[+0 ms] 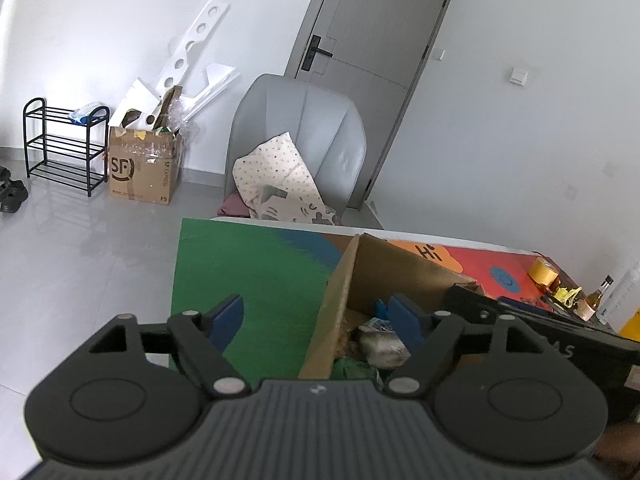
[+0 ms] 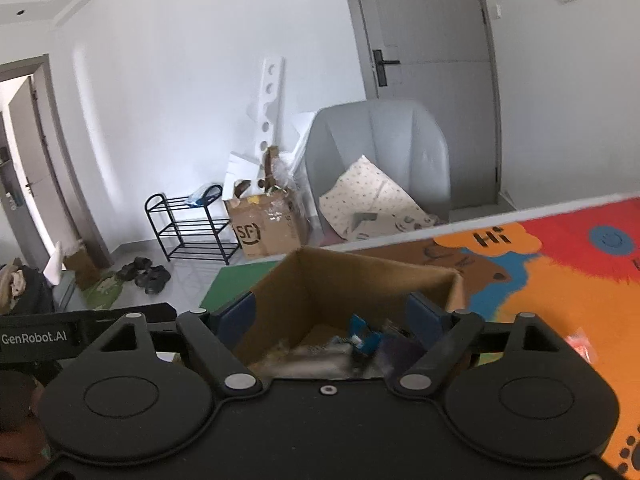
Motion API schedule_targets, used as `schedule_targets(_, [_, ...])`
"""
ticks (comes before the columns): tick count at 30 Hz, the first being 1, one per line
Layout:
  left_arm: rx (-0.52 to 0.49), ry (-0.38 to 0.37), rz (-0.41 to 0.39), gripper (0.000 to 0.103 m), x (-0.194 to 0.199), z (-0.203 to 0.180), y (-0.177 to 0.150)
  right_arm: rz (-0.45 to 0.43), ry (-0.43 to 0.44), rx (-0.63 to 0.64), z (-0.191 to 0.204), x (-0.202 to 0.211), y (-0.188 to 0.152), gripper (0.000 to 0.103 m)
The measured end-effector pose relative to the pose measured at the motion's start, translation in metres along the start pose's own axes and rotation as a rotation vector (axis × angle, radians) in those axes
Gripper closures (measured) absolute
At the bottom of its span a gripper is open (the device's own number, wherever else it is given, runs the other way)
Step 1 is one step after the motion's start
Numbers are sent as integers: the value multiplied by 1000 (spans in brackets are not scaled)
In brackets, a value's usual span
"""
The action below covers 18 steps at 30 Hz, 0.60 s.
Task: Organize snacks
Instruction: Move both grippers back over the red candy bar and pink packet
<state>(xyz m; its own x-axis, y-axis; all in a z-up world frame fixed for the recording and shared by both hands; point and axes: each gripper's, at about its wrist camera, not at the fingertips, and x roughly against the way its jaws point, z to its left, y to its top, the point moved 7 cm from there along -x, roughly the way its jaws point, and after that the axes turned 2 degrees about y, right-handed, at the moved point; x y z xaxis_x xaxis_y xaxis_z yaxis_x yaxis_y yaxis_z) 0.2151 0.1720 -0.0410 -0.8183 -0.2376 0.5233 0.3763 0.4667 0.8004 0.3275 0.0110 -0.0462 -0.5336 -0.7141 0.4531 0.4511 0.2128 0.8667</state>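
Observation:
An open cardboard box (image 1: 340, 300) stands on a colourful mat (image 1: 248, 276); it also shows in the right wrist view (image 2: 280, 296). Several snack packets (image 1: 380, 340) lie inside it, blurred in the right wrist view (image 2: 360, 340). My left gripper (image 1: 316, 316) is open, its fingers astride the box's left wall. My right gripper (image 2: 332, 316) is open and empty, above the box's near side. The right gripper's black body (image 1: 540, 320) shows at the right of the left wrist view. A red packet (image 2: 580, 346) lies on the mat (image 2: 560, 280) to the right.
A grey armchair (image 1: 296, 136) with a spotted cushion stands behind the table. An SF cardboard box (image 1: 140, 172), a black shoe rack (image 1: 60, 148) and shoes sit on the floor. A tape roll (image 1: 542, 272) and a bottle (image 1: 596, 296) stand at the table's far right.

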Motion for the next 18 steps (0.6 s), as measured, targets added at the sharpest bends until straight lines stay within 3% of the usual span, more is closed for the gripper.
schedule_targets(18, [-92, -49, 1, 8, 2, -56, -14, -36, -97, -100, -66, 61, -15, 20])
